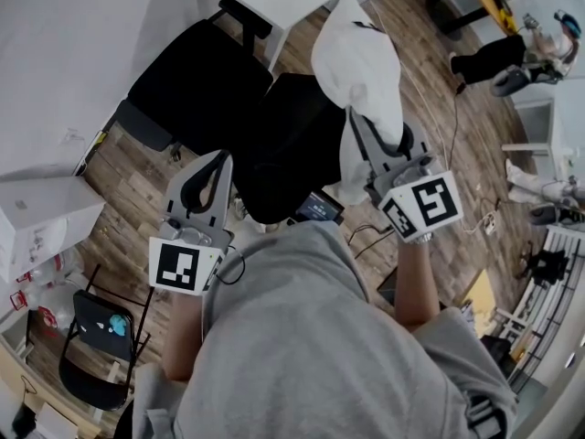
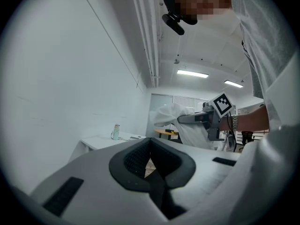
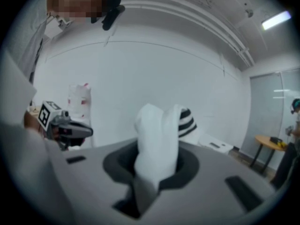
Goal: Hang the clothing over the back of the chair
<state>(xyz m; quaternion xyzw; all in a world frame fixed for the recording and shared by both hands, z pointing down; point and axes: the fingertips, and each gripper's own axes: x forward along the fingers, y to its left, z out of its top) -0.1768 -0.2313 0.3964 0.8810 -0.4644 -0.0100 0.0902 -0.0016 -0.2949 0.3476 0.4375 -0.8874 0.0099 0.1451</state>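
Right gripper [image 1: 358,122] is clamped on the white clothing [image 1: 355,53], held bunched above the black chair [image 1: 283,154] at its right edge. Left gripper [image 1: 218,161] has its jaws together and empty, beside the chair's left edge.

Small bottle [image 2: 116,131] stands on a white desk [image 2: 96,143].

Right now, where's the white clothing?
In the head view the white clothing is right of centre, clamped in the right gripper and held up at the right edge of the nearer black chair.
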